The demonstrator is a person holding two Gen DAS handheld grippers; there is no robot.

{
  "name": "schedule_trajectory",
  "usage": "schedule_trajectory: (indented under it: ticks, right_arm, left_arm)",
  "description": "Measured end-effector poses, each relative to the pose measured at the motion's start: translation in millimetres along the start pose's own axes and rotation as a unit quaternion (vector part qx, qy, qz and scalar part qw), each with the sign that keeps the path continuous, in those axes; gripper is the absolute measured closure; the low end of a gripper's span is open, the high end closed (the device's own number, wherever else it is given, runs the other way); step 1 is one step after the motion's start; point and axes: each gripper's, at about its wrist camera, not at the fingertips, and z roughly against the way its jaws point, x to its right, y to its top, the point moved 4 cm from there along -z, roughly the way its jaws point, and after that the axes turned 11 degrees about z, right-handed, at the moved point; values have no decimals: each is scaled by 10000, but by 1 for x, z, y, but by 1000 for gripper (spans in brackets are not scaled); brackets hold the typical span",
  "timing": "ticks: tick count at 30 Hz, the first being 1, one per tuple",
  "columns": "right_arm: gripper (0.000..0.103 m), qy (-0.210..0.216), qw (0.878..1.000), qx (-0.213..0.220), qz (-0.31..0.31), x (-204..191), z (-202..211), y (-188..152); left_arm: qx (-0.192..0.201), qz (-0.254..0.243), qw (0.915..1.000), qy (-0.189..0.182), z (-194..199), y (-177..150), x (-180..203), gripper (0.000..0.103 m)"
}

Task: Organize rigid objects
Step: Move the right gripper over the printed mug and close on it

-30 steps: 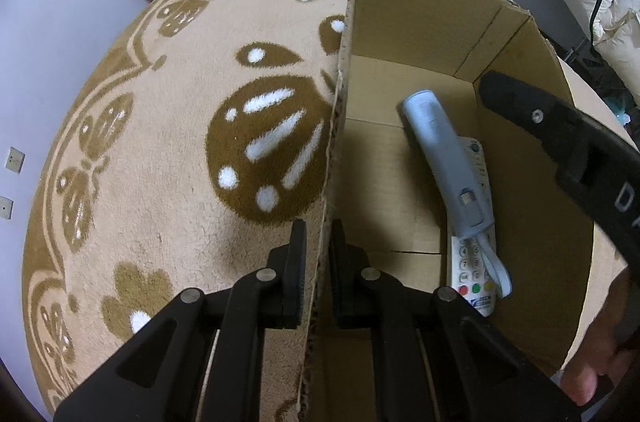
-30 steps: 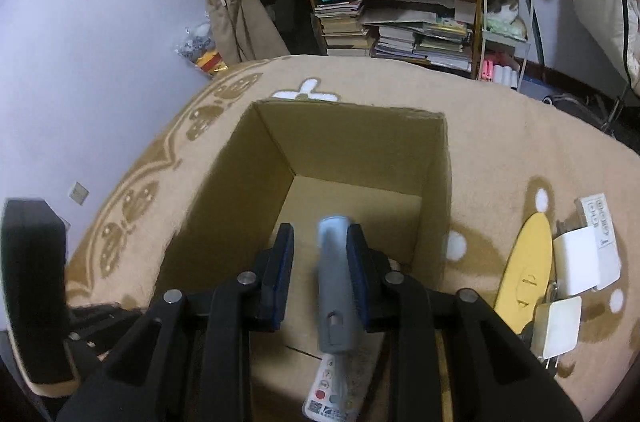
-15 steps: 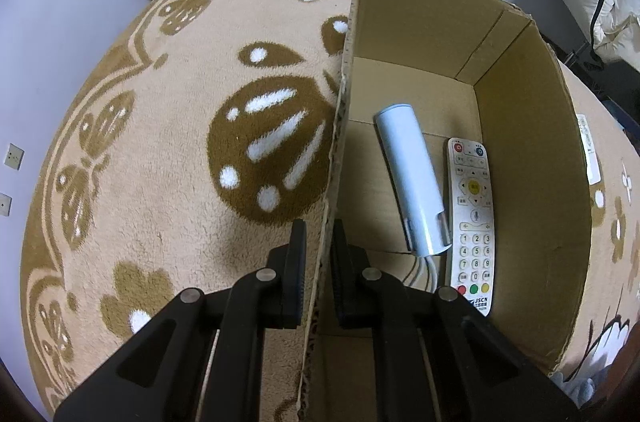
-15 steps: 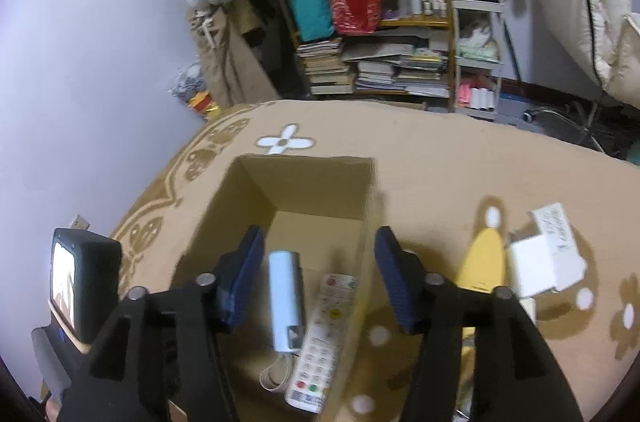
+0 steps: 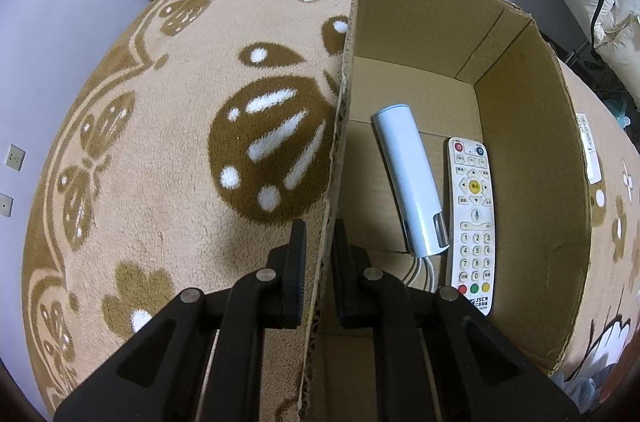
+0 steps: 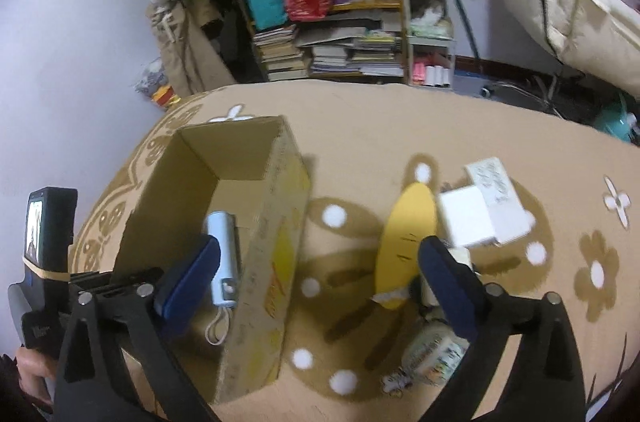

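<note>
An open cardboard box [image 5: 532, 158] stands on the patterned rug. Inside lie a pale blue cylindrical device [image 5: 410, 178] with a white strap and a white remote [image 5: 475, 218]. My left gripper [image 5: 319, 254] is shut on the box's left wall, one finger inside and one outside. In the right wrist view the box [image 6: 276, 254] and the blue device [image 6: 223, 258] show at left. My right gripper [image 6: 316, 286] is open and empty, above the rug right of the box. A yellow oval object [image 6: 406, 242] and white boxes [image 6: 466, 222] lie on the rug ahead of it.
A round patterned tin [image 6: 434, 358] and a small white item lie near the right finger. A flat white box [image 6: 498, 194] lies behind the white boxes. Cluttered shelves with books [image 6: 328, 54] stand beyond the rug. A wall is at left.
My right gripper let go of the blue device, which now lies in the box. It opened wide, rose out of the box and swung right over the rug. My left gripper has not moved.
</note>
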Motion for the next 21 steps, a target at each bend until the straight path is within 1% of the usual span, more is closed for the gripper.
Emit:
schedule_trajectory:
  ticks: [4, 7, 12, 21]
  right_arm:
    - [0, -213, 9997, -103, -6, 18, 4, -10]
    - [0, -466, 9986, -263, 11, 34, 3, -21]
    - [0, -430, 9974, -485, -325, 52, -2, -43]
    - [0, -447, 9929, -852, -694, 64, -20, -73]
  left_arm:
    - [0, 1, 10000, -1, 0, 0, 0, 91]
    - [-1, 5, 10000, 2, 0, 0, 0, 91]
    - [1, -3, 10000, 10, 0, 0, -1, 91]
    - [9, -17, 10000, 30, 1, 0, -1, 91]
